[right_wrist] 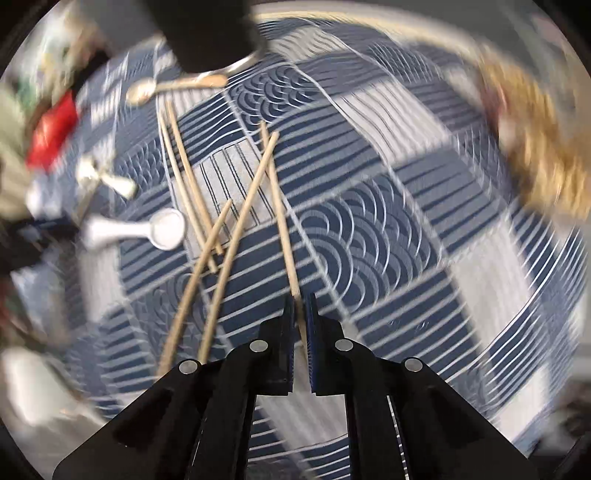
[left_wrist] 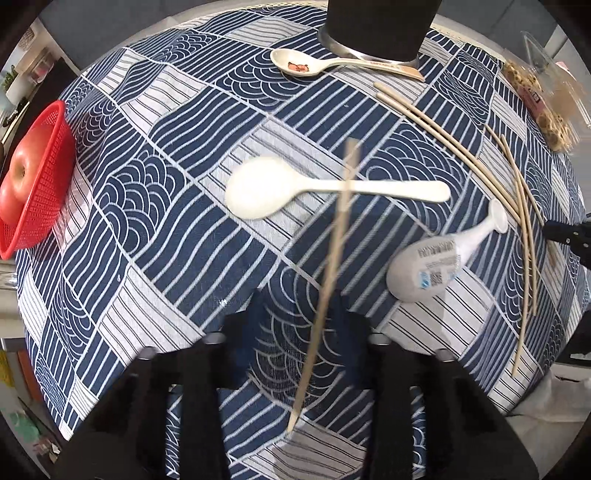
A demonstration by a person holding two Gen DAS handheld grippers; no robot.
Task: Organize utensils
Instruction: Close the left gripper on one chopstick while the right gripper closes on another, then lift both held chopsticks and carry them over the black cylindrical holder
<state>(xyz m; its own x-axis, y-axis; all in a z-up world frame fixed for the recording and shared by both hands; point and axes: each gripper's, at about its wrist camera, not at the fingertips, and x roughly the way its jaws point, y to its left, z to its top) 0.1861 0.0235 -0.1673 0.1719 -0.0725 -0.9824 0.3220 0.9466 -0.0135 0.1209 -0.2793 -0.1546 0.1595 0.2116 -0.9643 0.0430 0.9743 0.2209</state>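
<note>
At six o'clock in the left wrist view, the left claw (left_wrist: 295, 332) has its jaws drawn narrow around a chopstick (left_wrist: 325, 280), which runs from the lower edge up toward twelve, blurred and apparently raised off the surface (left_wrist: 147, 229). Whether the pads truly pinch it I cannot tell, since they are smeared. Beyond it, near the middle, a white spoon (left_wrist: 258, 192) lies bowl toward nine. At four o'clock a white scoop (left_wrist: 436, 262) lies on its side, and loose chopsticks (left_wrist: 480, 166) fan out at two to four. At twelve a printed spoon (left_wrist: 295, 64) rests just beside a black holder (left_wrist: 380, 29), probably where the utensils belong. A red basket (left_wrist: 40, 177) with an apple sits at nine.

At six o'clock in the right wrist view, the right claw (right_wrist: 301, 325) is clamped on one chopstick (right_wrist: 280, 221), pointing toward eleven. Gripping near the end lets it be dropped upright into the holder, I judge. Other chopsticks (right_wrist: 221, 258) cross at nine to ten.
</note>
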